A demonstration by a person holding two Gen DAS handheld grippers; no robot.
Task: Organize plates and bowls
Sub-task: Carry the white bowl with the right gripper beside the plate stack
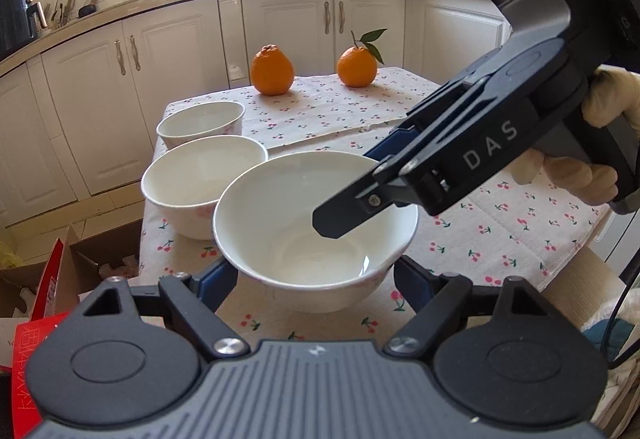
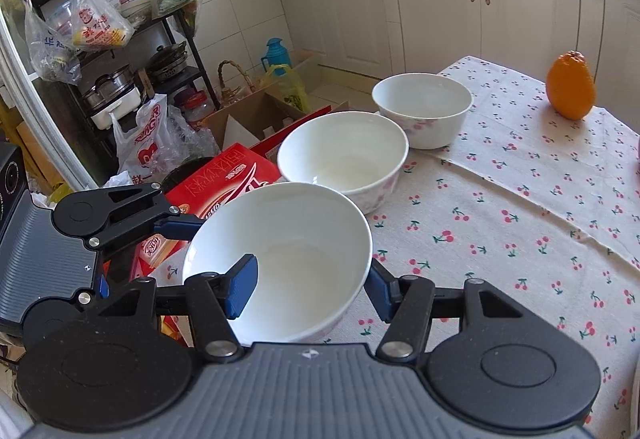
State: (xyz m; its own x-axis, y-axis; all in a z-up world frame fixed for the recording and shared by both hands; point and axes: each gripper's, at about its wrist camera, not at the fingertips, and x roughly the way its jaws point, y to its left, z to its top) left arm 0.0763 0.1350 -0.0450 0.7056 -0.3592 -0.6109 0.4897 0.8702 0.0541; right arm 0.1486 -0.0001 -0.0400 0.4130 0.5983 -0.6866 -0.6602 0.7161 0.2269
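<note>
Three white bowls stand in a row on the cherry-print tablecloth. The nearest bowl (image 1: 316, 227) (image 2: 280, 259) sits at the table's left edge. My right gripper (image 2: 308, 291) (image 1: 348, 195) is open and straddles this bowl's near rim, one finger inside and one outside. My left gripper (image 1: 316, 287) is open, its blue pads on either side of the same bowl, low near its base. The middle bowl (image 1: 200, 179) (image 2: 344, 155) touches the nearest one. The far bowl (image 1: 202, 123) (image 2: 424, 111) stands behind it.
Two oranges (image 1: 272, 71) (image 1: 357, 65) stand at the table's far side; one shows in the right wrist view (image 2: 571, 86). Cardboard boxes and a red box (image 2: 224, 183) lie on the floor left of the table. White cabinets (image 1: 288, 23) line the back.
</note>
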